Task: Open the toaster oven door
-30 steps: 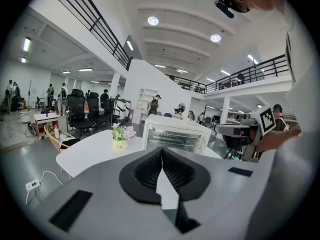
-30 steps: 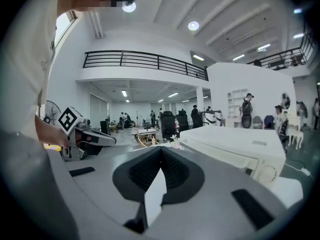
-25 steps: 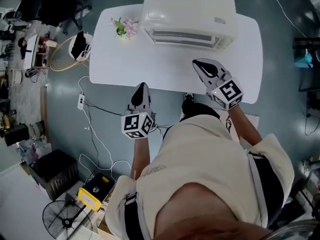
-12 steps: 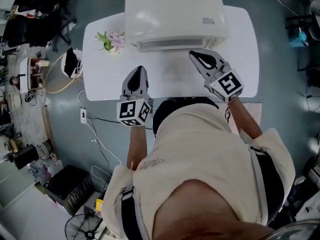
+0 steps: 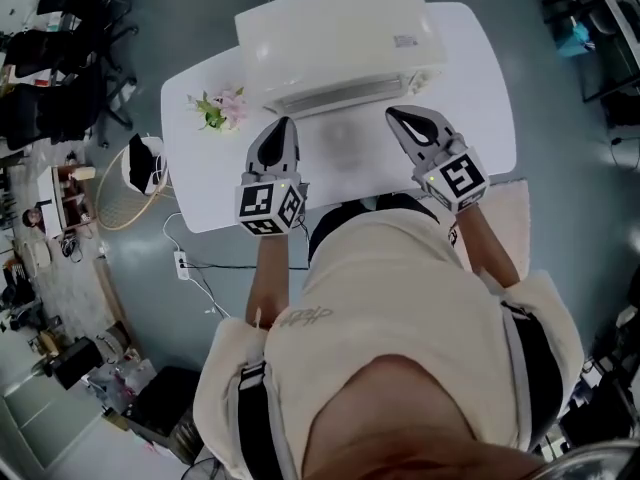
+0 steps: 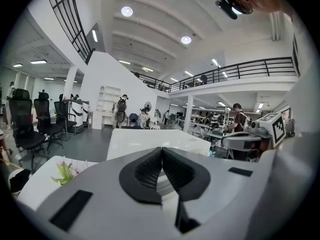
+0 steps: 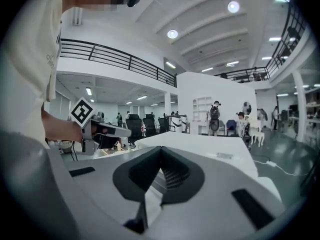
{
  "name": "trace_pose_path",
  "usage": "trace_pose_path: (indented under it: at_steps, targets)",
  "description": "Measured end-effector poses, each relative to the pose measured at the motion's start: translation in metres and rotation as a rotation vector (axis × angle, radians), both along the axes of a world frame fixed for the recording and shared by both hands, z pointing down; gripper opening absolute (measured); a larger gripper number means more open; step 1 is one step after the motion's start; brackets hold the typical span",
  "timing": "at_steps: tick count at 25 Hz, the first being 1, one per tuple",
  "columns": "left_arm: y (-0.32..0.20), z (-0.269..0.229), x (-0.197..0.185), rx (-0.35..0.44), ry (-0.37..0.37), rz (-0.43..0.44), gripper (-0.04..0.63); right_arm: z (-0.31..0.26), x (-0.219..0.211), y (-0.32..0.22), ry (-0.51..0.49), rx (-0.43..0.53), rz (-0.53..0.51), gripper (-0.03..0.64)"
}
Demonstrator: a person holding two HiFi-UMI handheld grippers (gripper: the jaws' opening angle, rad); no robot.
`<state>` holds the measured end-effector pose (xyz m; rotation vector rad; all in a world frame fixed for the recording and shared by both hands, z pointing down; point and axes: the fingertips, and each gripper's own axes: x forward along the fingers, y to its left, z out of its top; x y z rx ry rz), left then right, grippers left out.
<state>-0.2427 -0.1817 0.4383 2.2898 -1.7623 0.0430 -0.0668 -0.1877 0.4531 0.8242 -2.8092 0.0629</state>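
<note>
Head view: since 1 s ago both tools were brought fwd. The left tool (image 5: 281, 130) is now over the bench (image 5: 480, 118), and the right tool (image 5: 398, 118) is just before the toaster oven (image 5: 335, 38) at the bench rear. Approach is judged under way, door not yet opened. The handle can't be made out from above.

Left gripper view: jaws are pressed together, nothing held.

Right gripper view: same, tips met, empty. The oven front is mostly hidden, w/ possibly its door edge glimpsed.

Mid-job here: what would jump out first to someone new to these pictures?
A big white toaster oven sits at the far side of a white table, a small flower sprig at its left. The left tool and right tool hover just before its front, both shut and empty.
</note>
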Motion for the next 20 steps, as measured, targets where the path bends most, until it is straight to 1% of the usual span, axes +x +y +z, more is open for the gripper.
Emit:
trace_pose_path:
  at_steps: [7, 11, 20]
  targets:
    - [-0.020, 0.022, -0.004, -0.082, -0.026, 0.054, 0.020, -0.001, 0.005, 0.002, 0.004, -0.006, 0.088, 0.006]
    - [-0.030, 0.038, -0.004, -0.137, -0.035, 0.065, 0.020, 0.000, 0.007, 0.001, 0.014, -0.013, 0.102, 0.006]
    - [-0.040, 0.069, -0.009, -0.236, -0.092, 0.073, 0.020, 0.012, 0.021, -0.002, -0.004, -0.043, 0.153, 0.006]
